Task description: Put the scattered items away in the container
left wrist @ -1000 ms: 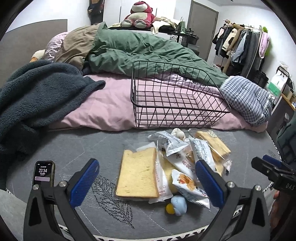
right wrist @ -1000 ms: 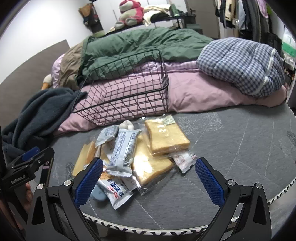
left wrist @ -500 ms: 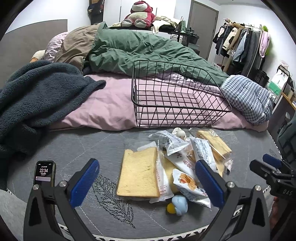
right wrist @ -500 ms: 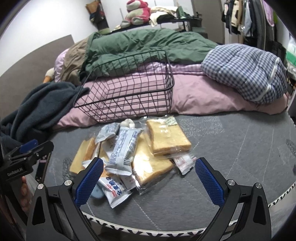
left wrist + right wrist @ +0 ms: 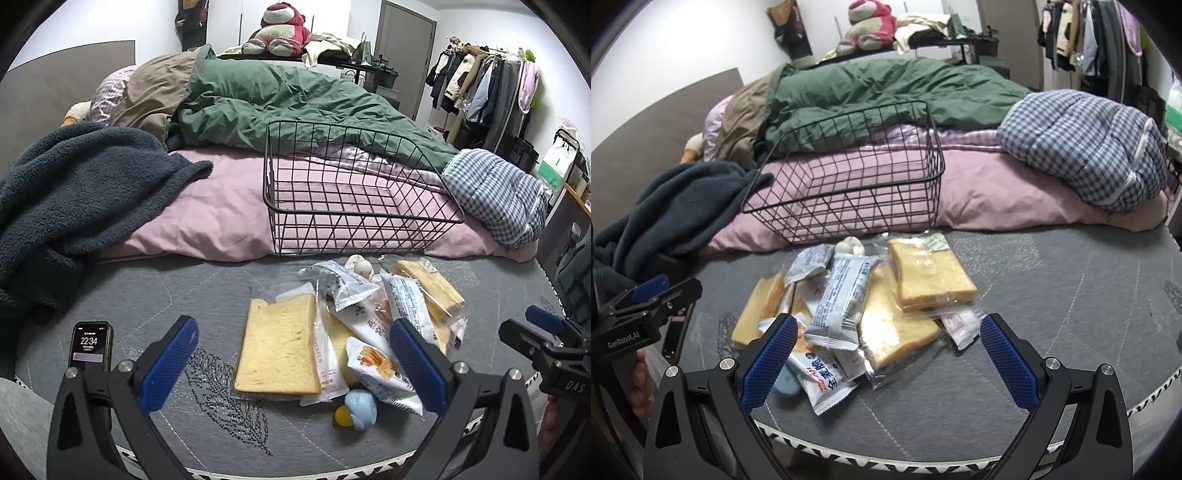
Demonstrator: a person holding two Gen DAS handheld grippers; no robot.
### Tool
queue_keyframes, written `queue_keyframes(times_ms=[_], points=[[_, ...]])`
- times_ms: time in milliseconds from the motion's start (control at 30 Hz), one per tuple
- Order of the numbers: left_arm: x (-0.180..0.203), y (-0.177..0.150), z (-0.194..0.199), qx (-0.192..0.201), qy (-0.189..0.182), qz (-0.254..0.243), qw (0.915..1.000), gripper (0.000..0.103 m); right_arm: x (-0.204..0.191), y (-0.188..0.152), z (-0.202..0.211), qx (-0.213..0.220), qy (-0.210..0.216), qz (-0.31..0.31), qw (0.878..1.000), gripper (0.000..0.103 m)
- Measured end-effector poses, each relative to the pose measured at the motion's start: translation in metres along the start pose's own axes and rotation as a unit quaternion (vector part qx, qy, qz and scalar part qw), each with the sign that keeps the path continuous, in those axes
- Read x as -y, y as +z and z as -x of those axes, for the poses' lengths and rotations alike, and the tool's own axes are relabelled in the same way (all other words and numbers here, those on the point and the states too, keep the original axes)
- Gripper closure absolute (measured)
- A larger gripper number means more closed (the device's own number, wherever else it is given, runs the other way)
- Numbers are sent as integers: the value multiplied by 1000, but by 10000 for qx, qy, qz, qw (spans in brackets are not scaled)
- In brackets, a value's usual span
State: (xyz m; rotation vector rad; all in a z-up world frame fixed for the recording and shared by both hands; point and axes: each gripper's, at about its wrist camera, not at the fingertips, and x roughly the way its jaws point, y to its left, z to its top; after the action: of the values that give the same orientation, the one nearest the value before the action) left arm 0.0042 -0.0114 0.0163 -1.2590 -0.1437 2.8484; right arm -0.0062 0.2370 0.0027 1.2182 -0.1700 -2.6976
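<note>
The left gripper (image 5: pixel 291 363) stands wide open, its blue-padded fingers (image 5: pixel 168 363) spread on either side of the snack pile and holding nothing; they hover above the grey mattress (image 5: pixel 147 295) without touching any item. Between them lies a wrapped slice of bread (image 5: pixel 279 347), flat on the mattress at the left edge of the pile. The right gripper (image 5: pixel 888 363) is likewise spread wide and empty, poised low over the near edge of the bed, level and pointing toward the basket. In the left wrist view the right gripper appears at the right edge, its black body held beside the pile.

The scattered items sit in one overlapping heap just in front of the black wire basket (image 5: pixel 849 177): a long white-and-blue snack packet (image 5: pixel 842 299) lies on top, a second bagged bread slice (image 5: pixel 929 275) rests to its right, a third slice (image 5: pixel 894 328) lies under both, and a red-lettered packet (image 5: pixel 822 380) sits nearest the right gripper's left finger. A small blue and yellow toy (image 5: pixel 356 404) lies at the near edge of the pile.

The basket rests tilted on the pink quilt (image 5: pixel 221 210), holding none of the snacks. A phone (image 5: pixel 91 347) lies on the mattress left of the left gripper, its screen lit.
</note>
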Motion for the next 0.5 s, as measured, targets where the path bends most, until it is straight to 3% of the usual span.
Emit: queue_keyframes(times_ms=[333, 500], points=[[-2, -1, -3, -98, -22, -1, 9999, 0, 0, -1, -1, -52, 54, -17, 10000, 0], [-8, -4, -18, -327, -50, -46, 9994, 0, -1, -2, -7, -134, 127, 22, 9998, 0]])
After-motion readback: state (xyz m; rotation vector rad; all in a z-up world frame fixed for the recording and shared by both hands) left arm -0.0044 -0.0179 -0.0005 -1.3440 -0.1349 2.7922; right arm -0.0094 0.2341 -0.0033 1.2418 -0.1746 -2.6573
